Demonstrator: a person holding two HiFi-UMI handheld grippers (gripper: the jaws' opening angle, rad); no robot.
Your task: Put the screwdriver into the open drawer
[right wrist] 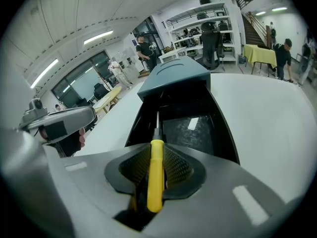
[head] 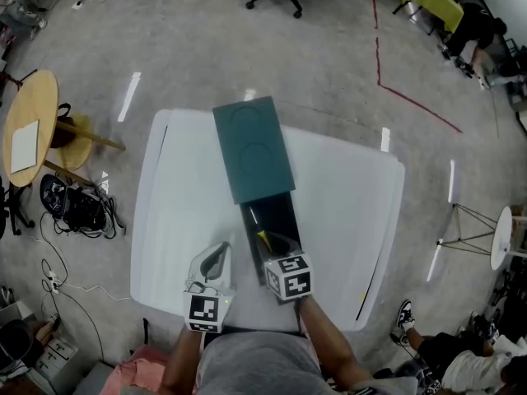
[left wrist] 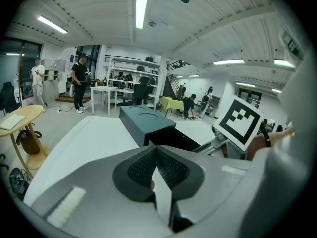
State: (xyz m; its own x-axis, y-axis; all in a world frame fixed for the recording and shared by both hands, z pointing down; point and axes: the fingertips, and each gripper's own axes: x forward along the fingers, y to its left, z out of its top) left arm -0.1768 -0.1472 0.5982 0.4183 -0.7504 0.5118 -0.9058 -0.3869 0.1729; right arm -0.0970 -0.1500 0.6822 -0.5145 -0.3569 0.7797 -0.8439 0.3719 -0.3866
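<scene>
— Where is the screwdriver now?
— The right gripper is clamped on its yellow handle. The metal shaft points forward over the dark inside of the open drawer.
— And the left gripper?
— Its jaws are together, with nothing between them. It hangs above the white table, just beside the drawer.

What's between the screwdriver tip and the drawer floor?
Nothing. In the right gripper view the screwdriver, clamped in the right gripper, points into the drawer; the floor under its tip is bare.
</scene>
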